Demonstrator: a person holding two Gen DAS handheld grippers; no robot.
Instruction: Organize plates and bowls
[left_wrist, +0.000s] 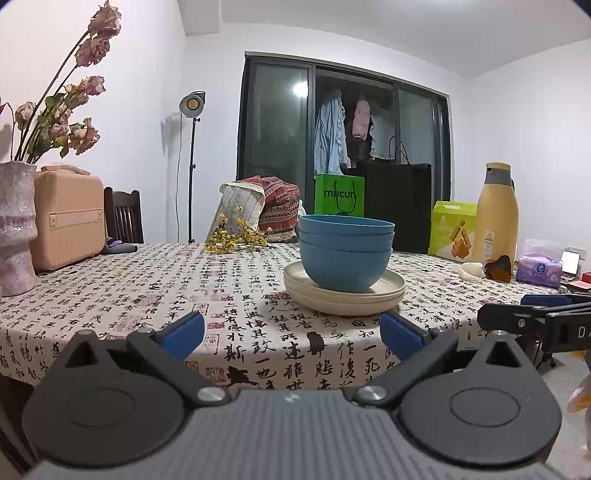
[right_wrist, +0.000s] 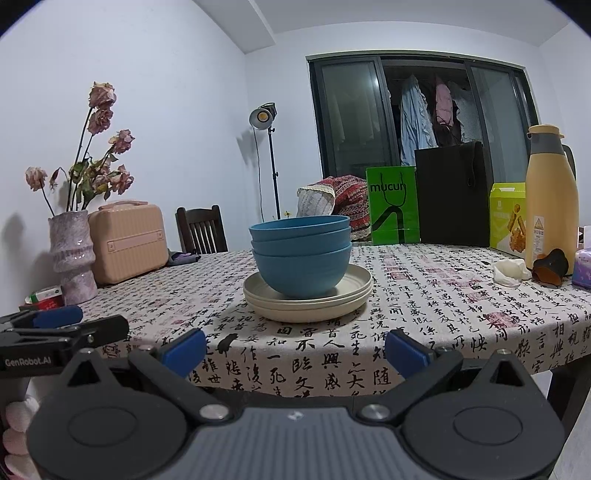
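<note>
left gripper (left_wrist: 291, 332) apart | right gripper (right_wrist: 295, 349) apart | bowls (left_wrist: 345, 251) on plates (left_wrist: 345, 301), near table (left_wrist: 147, 295) edge

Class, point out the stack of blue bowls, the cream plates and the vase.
blue bowls (left_wrist: 345, 258), left wrist view, bottom bowl's side
cream plates (right_wrist: 258, 291), right wrist view, left rim
vase (right_wrist: 72, 254), right wrist view, body

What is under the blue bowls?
The three nested blue bowls sit on stacked cream plates, which rest on the tablecloth. The plates' middles are covered.
</note>
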